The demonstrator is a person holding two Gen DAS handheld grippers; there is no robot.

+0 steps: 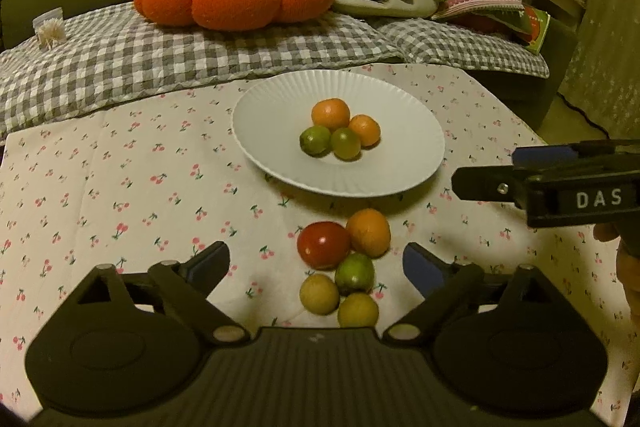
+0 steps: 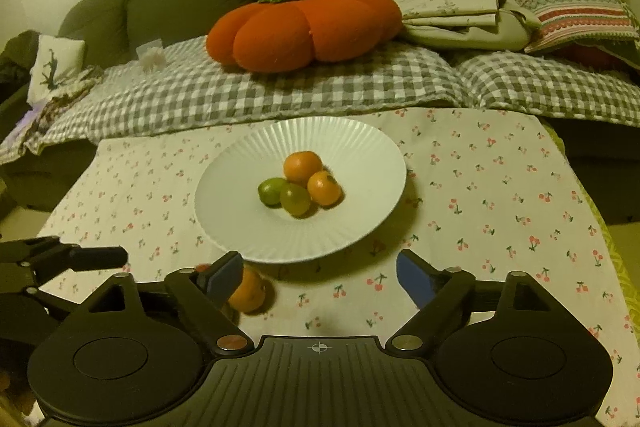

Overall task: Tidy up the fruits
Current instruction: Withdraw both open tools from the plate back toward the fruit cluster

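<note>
Four fruits on plate (image 1: 416, 155); five fruits (image 1: 344, 267) left on tablecloth (image 1: 120, 167). My left claw (image 1: 316, 259) and right claw (image 2: 320, 275) both spread, empty.

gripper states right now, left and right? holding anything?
Left gripper: open, jaws wide either side of the loose fruit on the cloth, gripping none.
Right gripper: open, holding nothing.
</note>
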